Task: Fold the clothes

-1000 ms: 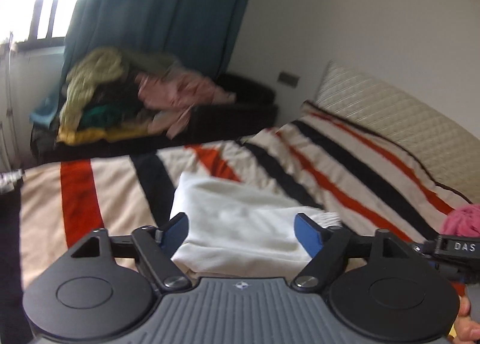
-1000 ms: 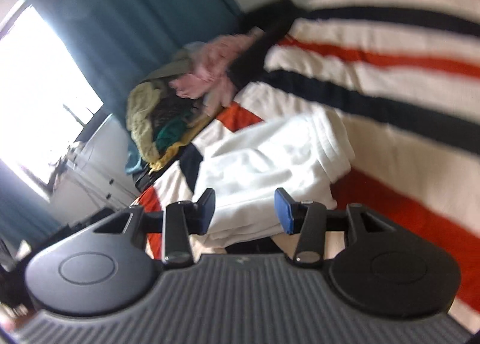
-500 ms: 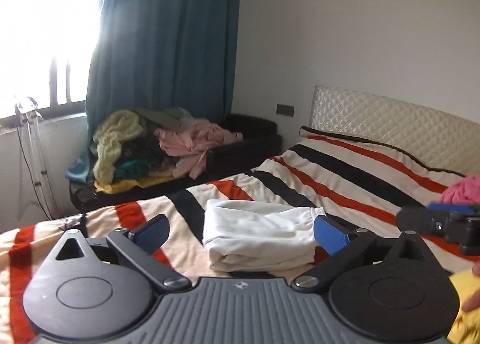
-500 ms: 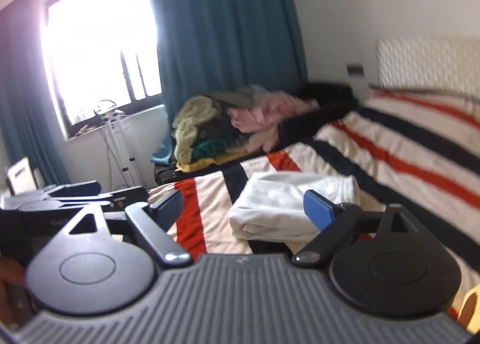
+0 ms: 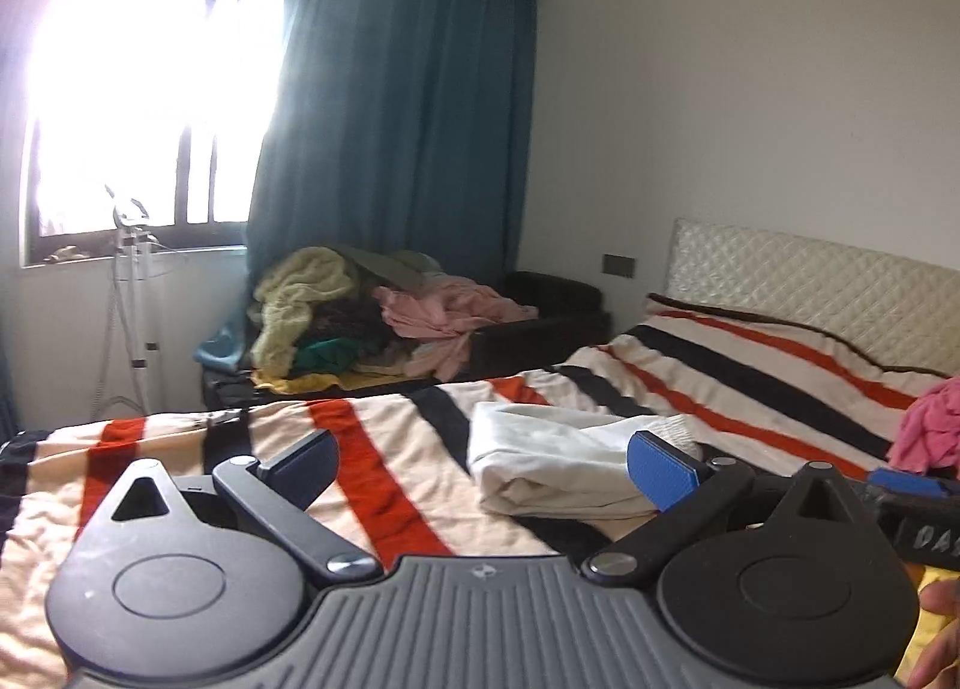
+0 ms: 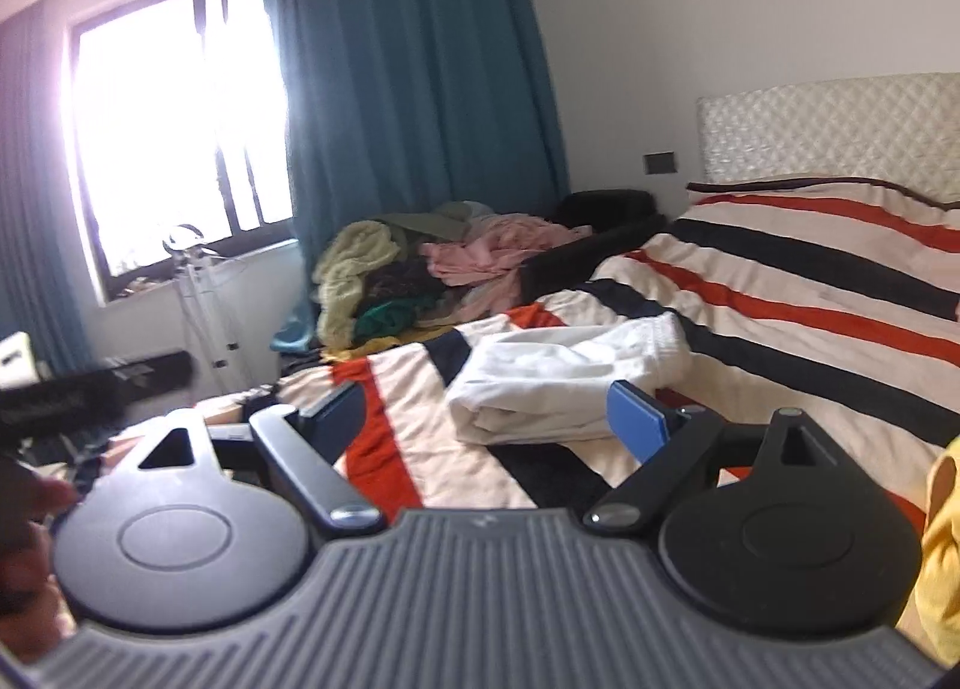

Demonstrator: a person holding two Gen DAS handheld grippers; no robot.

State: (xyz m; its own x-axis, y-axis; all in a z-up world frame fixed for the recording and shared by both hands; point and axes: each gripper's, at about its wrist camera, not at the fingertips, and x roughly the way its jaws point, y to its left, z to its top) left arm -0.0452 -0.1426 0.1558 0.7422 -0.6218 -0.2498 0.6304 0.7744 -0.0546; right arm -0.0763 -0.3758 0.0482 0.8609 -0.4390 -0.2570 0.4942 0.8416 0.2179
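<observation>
Both tools gape empty above folded white garment [image 5: 558, 467] on striped bed [image 5: 750, 389].

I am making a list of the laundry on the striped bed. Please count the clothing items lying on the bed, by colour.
White: 1, the folded white garment on the striped blanket
Pink: 1, the crumpled pink garment at the right edge
Yellow: 1, the yellow cloth, only partly in view
Total: 3

The heap beside the bed is not counted.
</observation>
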